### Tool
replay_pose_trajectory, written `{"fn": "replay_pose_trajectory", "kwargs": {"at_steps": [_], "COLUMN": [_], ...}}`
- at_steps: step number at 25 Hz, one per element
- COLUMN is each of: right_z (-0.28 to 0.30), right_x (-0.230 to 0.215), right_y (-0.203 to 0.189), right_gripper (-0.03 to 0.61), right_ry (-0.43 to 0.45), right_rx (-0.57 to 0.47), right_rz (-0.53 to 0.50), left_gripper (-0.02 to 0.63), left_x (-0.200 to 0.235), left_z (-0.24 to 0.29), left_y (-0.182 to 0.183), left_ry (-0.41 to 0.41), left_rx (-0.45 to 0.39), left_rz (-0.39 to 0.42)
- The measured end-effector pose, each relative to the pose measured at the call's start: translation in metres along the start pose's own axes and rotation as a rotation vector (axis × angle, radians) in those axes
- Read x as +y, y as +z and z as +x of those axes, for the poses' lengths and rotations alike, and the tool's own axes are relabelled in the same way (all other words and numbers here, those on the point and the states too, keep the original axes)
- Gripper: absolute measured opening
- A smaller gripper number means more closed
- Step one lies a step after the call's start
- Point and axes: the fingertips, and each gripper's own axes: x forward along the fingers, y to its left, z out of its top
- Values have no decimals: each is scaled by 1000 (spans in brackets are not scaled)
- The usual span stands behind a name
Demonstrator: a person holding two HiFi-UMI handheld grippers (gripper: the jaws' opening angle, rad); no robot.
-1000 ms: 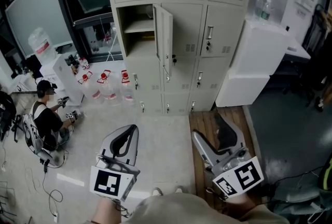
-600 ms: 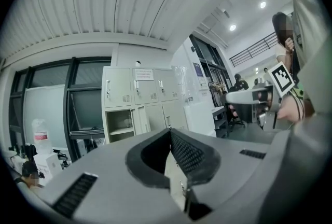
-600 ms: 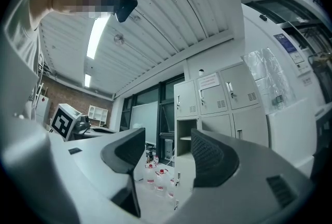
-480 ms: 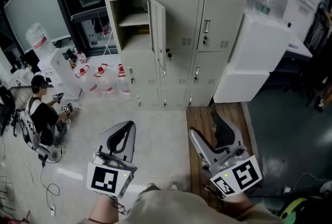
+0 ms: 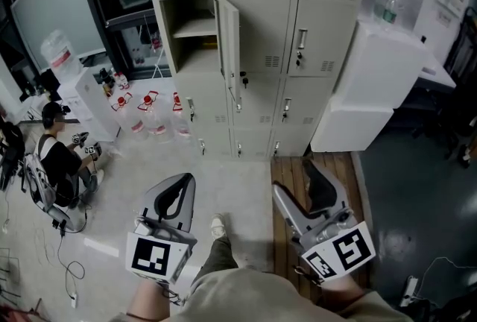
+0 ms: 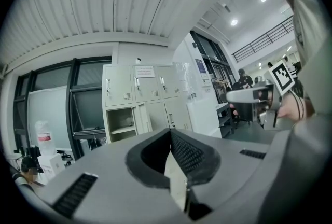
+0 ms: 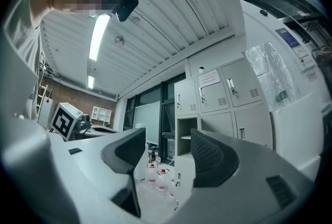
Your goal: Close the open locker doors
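Forward a step since a second ago: a shoe (image 5: 218, 226) now shows low in the centre of the head view where only pale floor (image 5: 246, 175) lay, and the lockers (image 5: 317, 52) fill the top of the frame a little larger. Against the frame half a second back they have hardly shifted. The open locker door (image 5: 228, 45) stands just as it did, in the upper middle of the frame, swung out from the left column and turned almost edge-on to me, with its bare shelf showing to its left. It is well apart from both my tools. My left gripper (image 5: 181, 186) hangs at lower left with its jaws clenched together on nothing. My right gripper (image 5: 302, 190) hangs at lower right with its jaws spread wide, easing in a touch, and only air between them. I judge the door to be thin painted sheet steel: light, stiff, free on its hinges and too slick to pinch well. So I would not grasp it. I would lay a jaw flat on the outer face near the free edge that juts toward me and push it round steadily, since a hard shove might make it bounce back off the frame. At the far left a seated person (image 5: 56, 164) and the water bottles (image 5: 149, 106) by the locker foot stay where they were, clear of the door's swing.
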Motion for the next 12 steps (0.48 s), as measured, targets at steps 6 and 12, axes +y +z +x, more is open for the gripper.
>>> {"fn": "replay_pose_trajectory", "kwargs": {"at_steps": [6, 12], "right_z": [26, 69], "right_x": [-13, -33], "right_y": [-13, -24], "right_gripper": [264, 259], "right_ry": [-3, -13], "right_rx": [9, 22], "right_rz": [-2, -10], "left_gripper": [8, 8], "left_x": [17, 50], "left_z": [25, 62], "left_y": [-7, -16], "left_ry": [-7, -14], "left_rx": [-10, -3], "left_rz": [4, 6]}}
